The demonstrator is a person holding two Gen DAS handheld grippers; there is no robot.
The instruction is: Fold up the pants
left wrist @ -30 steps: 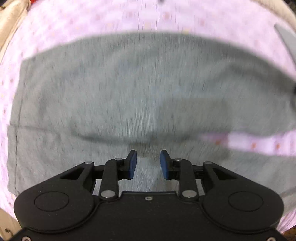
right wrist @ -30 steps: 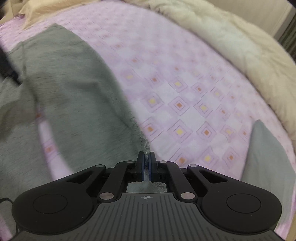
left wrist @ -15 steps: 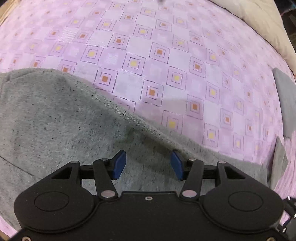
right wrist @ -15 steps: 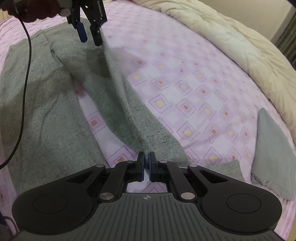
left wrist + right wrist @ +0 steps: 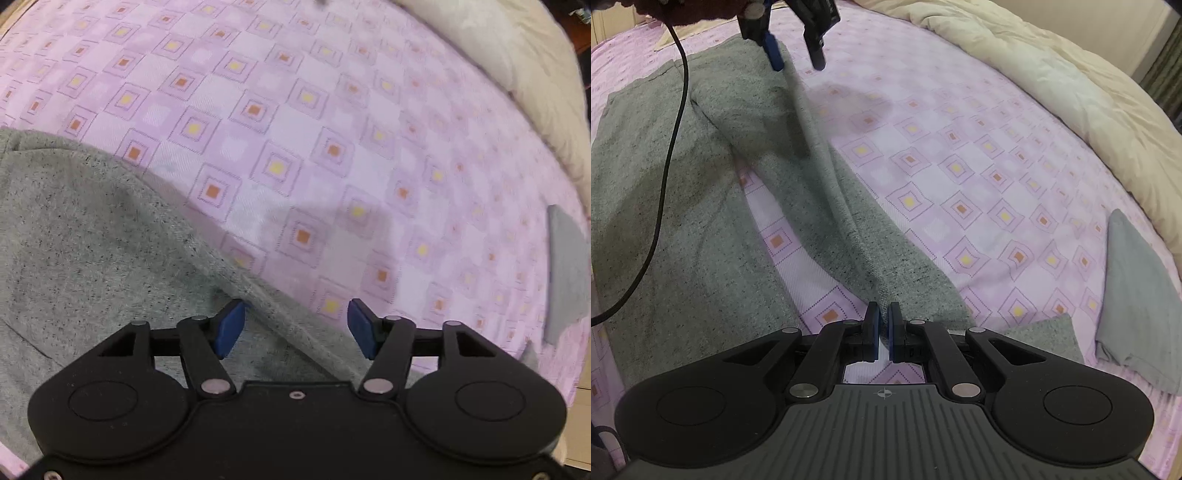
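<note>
- Right wrist view: the right claw [image 5: 882,326] is pinched tight on a ridge of the grey pants [image 5: 683,229].
- Pants lie spread on the pink patterned bed [image 5: 979,177].
- Farther off, the left claw [image 5: 796,61] hangs spread wide above the pants' upper edge, gripping nothing.
- A folded grey cloth [image 5: 1137,306] lies right; a cream duvet [image 5: 1052,74] lies beyond.

Grey flecked pants [image 5: 683,206] – spread flat, one leg's edge (ridged) pulled up taut.
</note>
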